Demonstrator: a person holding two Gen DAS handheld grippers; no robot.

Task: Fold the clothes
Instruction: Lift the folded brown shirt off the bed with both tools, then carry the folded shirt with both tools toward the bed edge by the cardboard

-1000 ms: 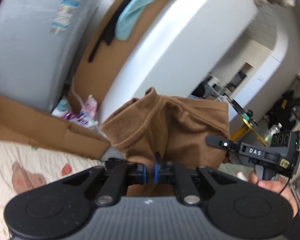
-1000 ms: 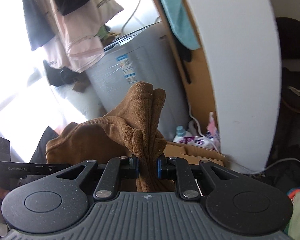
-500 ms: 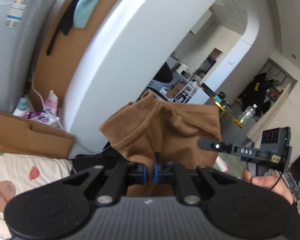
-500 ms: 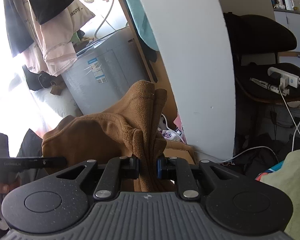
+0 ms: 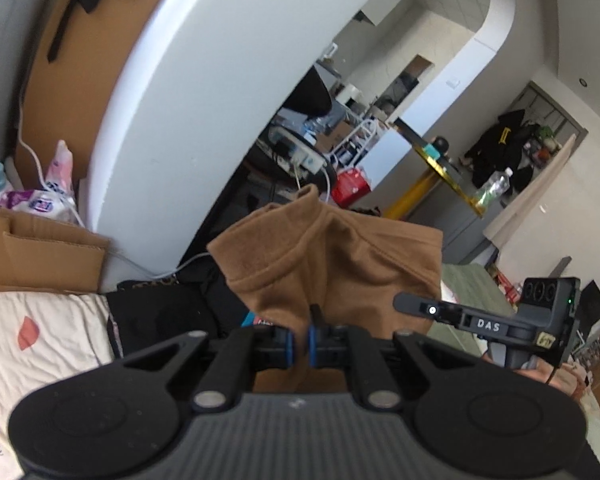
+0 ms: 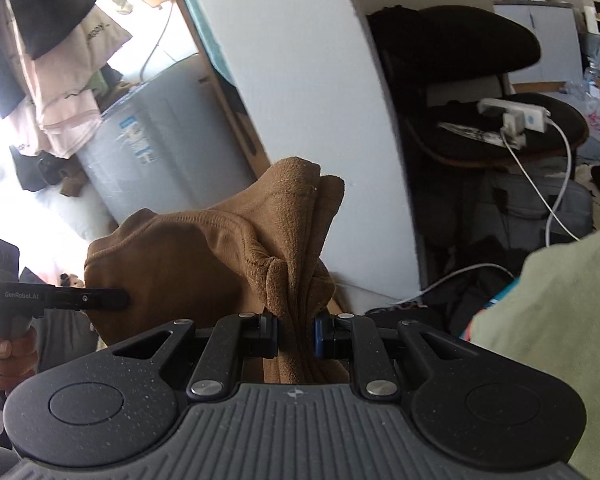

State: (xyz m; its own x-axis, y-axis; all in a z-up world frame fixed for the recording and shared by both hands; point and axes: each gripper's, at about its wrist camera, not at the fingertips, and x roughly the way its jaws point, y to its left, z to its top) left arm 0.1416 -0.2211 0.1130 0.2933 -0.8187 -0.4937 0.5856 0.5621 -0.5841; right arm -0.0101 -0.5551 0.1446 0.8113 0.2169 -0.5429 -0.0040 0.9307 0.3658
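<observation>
Left wrist view has the brown garment point(image 5: 328, 264) held up in the air, above the edge of the patterned bed sheet point(image 5: 40, 344), with the left gripper point(image 5: 300, 346) pinched nearly shut on a thin edge of it. From the right wrist view, the right gripper point(image 6: 296, 336) is clamped on a thick bunched wad of the same cloth, its jaws a little apart around the folds. I'd worry that the thin left hold could slip if the two hands pull apart, and the bunched right corner could lay down creased rather than flat. The hanging part could also land on the dark clothes point(image 5: 168, 312) heaped beside the sheet. Only the left view shows the sheet and the cardboard box point(image 5: 40, 256); only the right shows the grey washing machine point(image 6: 156, 148), the black chair point(image 6: 480, 80) and a pale green cloth point(image 6: 556, 344) close by.
</observation>
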